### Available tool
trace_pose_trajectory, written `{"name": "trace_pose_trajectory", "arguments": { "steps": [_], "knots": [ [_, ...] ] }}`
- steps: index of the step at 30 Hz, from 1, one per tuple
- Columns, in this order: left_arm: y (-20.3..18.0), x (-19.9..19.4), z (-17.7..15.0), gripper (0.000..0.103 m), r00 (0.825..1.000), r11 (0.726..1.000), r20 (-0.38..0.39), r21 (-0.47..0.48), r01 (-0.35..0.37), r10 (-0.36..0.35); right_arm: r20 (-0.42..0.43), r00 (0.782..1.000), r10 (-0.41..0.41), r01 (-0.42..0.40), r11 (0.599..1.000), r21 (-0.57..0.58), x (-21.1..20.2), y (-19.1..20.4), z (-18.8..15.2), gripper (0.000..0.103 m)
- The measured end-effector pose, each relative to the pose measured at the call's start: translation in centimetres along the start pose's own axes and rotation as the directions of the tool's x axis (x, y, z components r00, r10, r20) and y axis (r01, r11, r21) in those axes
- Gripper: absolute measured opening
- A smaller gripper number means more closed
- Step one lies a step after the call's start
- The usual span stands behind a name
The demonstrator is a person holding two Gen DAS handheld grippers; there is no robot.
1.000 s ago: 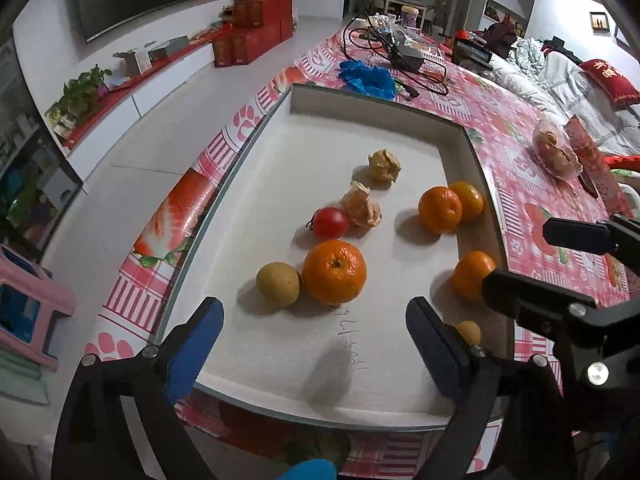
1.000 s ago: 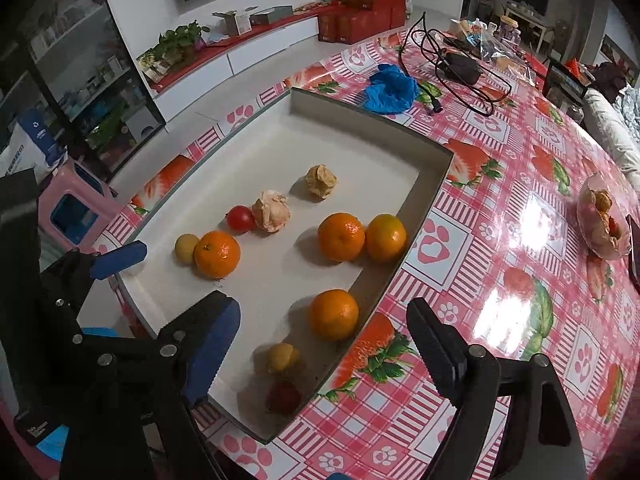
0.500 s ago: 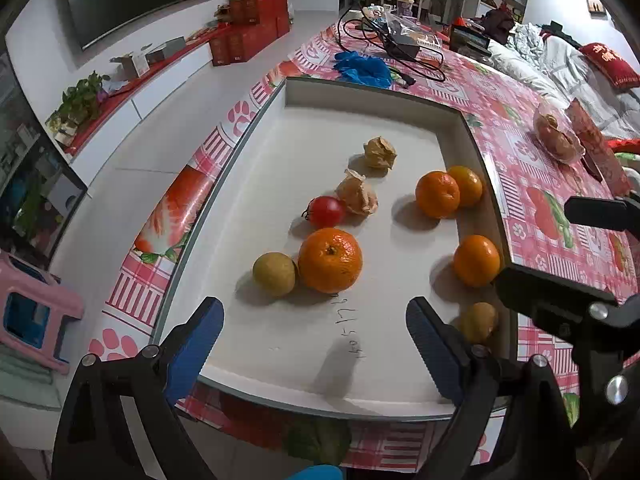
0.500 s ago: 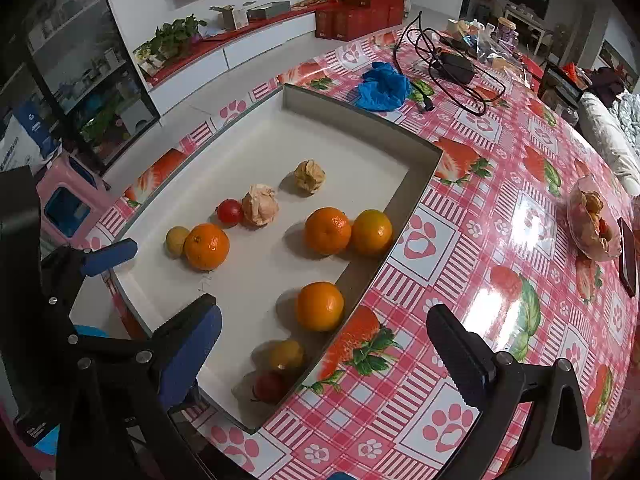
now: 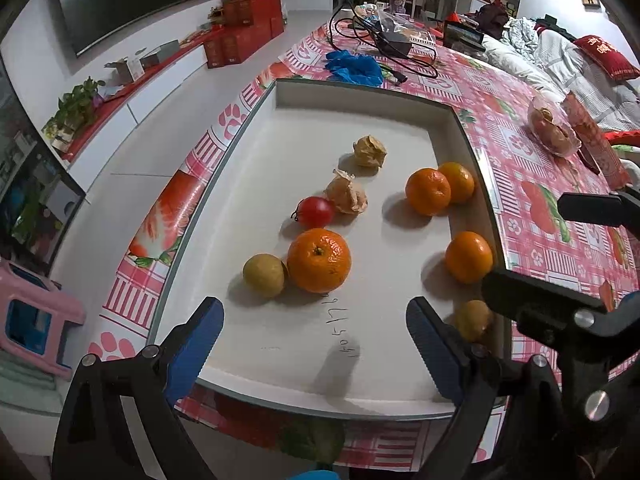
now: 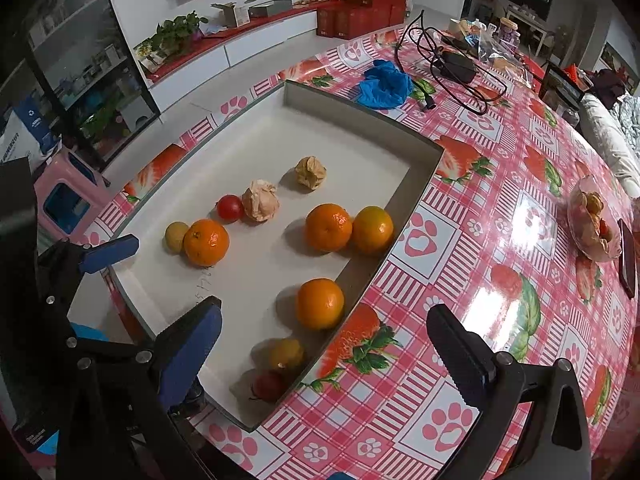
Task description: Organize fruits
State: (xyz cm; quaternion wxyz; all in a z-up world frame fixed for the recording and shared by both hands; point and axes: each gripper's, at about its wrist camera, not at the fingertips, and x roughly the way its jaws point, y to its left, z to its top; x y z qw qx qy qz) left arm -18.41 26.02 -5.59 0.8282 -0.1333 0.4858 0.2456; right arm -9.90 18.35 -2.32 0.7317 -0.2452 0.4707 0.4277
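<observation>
A white tray point(image 5: 360, 396) on the chequered tablecloth holds the fruit. At its left lie a big orange point(image 5: 319, 260), a yellow fruit point(image 5: 264, 275), a cherry tomato point(image 5: 315, 211) and two papery husked fruits point(image 5: 347, 197). Two oranges point(image 6: 328, 227) touch near the right wall, with a single orange point(image 6: 319, 303) nearer. In the near right corner lie a yellow fruit point(image 6: 286, 354) and a red tomato point(image 6: 269, 385). My left gripper point(image 5: 314, 344) hangs open over the tray's near edge, holding nothing. My right gripper point(image 6: 326, 356) stands wide open above that corner, touching no fruit.
Blue gloves point(image 5: 354, 67) and a tangle of black cables point(image 5: 392, 42) lie beyond the tray. A glass bowl of fruit point(image 6: 592, 220) and a dark phone point(image 6: 627, 258) sit at the far right. A pink stool point(image 5: 32, 320) stands on the floor to the left.
The right gripper's fingers have spread wider apart. The left gripper has kept its opening and shifted only slightly. No fruit has moved.
</observation>
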Motion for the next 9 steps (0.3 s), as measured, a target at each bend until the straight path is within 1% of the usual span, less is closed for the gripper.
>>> {"name": "trace_pose_trajectory", "arguments": {
  "steps": [4,9],
  "knots": [
    [-0.05,0.0,0.02,0.094,1.0,1.0,0.002,0.001,-0.006,0.006,0.0,1.0,0.0,0.0,1.0,-0.002,0.03,-0.03,-0.04,0.103],
    [-0.39,-0.29,-0.09,0.094,1.0,1.0,0.028,0.014,-0.012,0.012,-0.001,1.0,0.001,-0.001,1.0,-0.003,0.1,-0.03,-0.12,0.103]
  ]
}}
